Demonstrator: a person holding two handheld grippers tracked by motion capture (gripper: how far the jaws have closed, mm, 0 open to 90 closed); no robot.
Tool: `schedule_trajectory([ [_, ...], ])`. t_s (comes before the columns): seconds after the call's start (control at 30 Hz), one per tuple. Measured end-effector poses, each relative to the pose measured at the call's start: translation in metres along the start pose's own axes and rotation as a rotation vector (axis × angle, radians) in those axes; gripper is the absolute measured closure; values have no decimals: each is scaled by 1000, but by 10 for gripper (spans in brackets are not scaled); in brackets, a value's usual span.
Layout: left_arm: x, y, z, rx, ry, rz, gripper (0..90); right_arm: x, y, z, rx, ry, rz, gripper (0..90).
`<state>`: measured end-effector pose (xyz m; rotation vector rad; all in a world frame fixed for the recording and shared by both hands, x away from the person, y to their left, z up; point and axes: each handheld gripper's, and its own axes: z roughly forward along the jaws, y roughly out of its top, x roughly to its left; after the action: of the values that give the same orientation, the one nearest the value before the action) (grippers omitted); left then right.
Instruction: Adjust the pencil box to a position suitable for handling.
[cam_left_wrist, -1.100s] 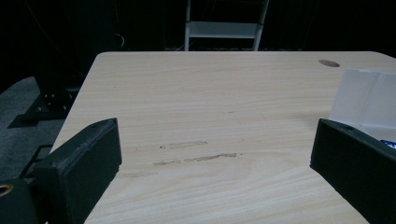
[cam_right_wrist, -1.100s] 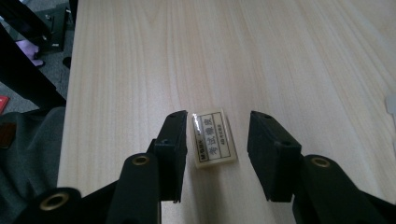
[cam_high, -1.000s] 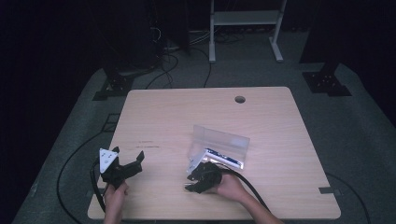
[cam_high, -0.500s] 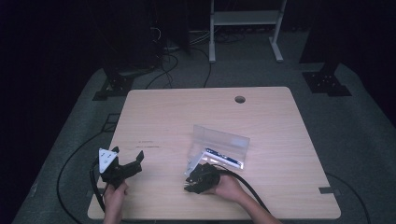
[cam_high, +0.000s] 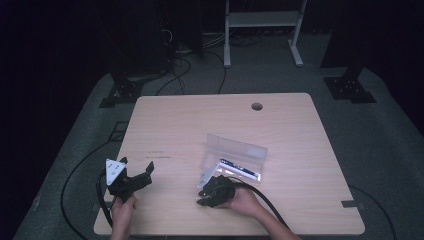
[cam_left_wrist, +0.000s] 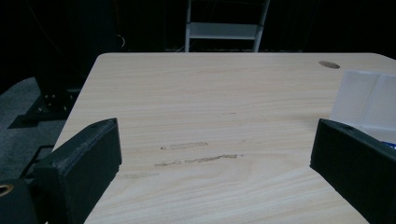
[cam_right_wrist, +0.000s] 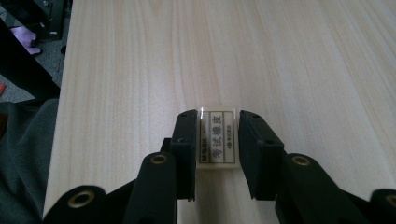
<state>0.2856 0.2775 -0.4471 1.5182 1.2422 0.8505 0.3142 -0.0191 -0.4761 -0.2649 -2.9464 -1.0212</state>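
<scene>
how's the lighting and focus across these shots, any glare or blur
High view: table evenly lit, surroundings nearly black, clear pouch a bright patch. Left gripper view: wood grain sharp, near jaws soft and dark. Right gripper view: eraser label readable, slight glare on its top edge, bottom jaw parts blurred.

The tabletop (cam_high: 190, 125) lies bare across its far half and left side. A clear bag (cam_high: 235, 155) with a pen (cam_high: 239, 169) blocks the near-right middle, just beyond the right claw (cam_high: 204, 196).
</scene>
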Motion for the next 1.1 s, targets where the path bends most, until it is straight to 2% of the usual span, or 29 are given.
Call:
schedule_trajectory([
  [0.47,-1,0,0,1,-1,4,11,-5,1,-13,-23,-32,14,679],
  [1.1,0,0,1,1,-2,2,11,-22,14,-32,-58,-86,26,679],
])
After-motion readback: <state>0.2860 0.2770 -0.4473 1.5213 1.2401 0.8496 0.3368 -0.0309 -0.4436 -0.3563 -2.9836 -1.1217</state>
